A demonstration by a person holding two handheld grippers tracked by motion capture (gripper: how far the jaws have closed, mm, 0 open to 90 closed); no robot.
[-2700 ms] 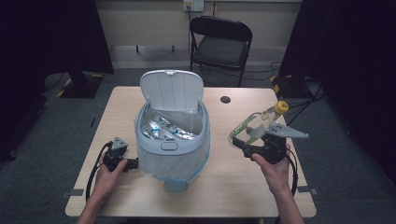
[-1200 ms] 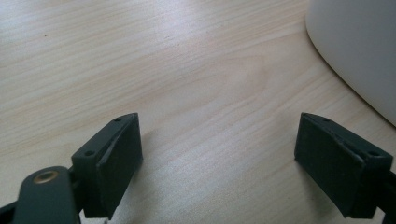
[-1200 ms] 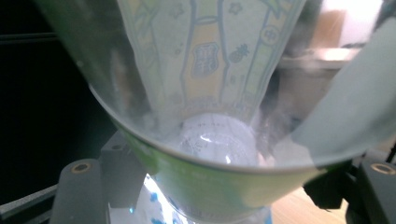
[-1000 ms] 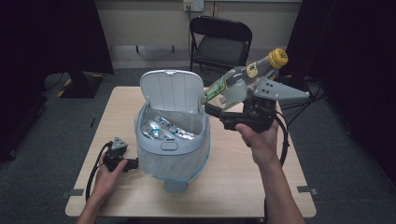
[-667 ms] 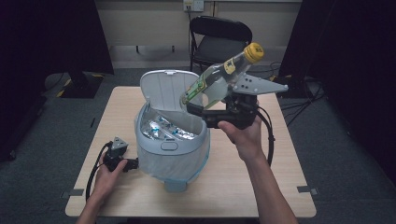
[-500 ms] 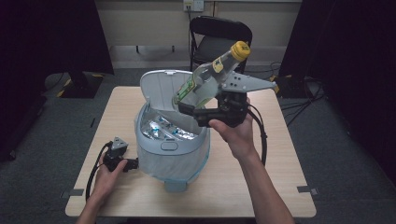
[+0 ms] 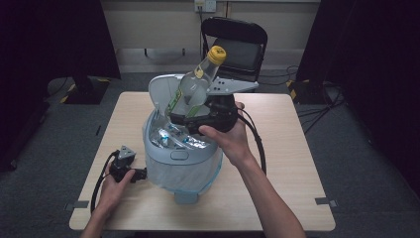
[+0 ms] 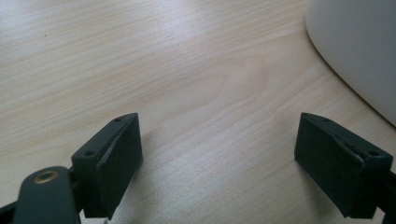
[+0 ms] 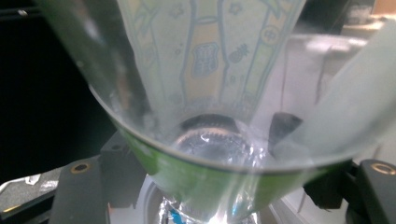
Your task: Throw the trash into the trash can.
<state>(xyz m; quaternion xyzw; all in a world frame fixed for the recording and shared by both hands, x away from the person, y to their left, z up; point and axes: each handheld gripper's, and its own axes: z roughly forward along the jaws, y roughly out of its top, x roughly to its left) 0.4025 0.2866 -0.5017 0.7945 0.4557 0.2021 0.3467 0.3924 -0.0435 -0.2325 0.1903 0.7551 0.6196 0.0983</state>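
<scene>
A clear plastic bottle [image 7: 193,89] with a yellow cap and green label is held tilted over the open grey bin [image 7: 181,156], its base low and its cap up to the right. My right gripper [image 7: 190,116] is shut on the bottle's lower part, just above the bin's mouth. In the right gripper view the bottle [image 9: 210,93] sits between both jaws with foil litter below. Silver foil wrappers [image 7: 173,138] lie inside the bin. My left gripper [image 7: 130,168] rests on the table left of the bin, open; its fingers [image 8: 114,156] stand wide apart over bare wood.
The bin's lid [image 7: 166,89] stands raised behind the bottle. A pale bag lines the bin and hangs over its front. The wooden table [image 7: 307,163] has free room on the right side. A black folding chair [image 7: 235,42] stands behind the table.
My right gripper has carried the bottle from the table's right side up and leftward until it hangs over the bin's mouth. The left gripper has stayed put.
</scene>
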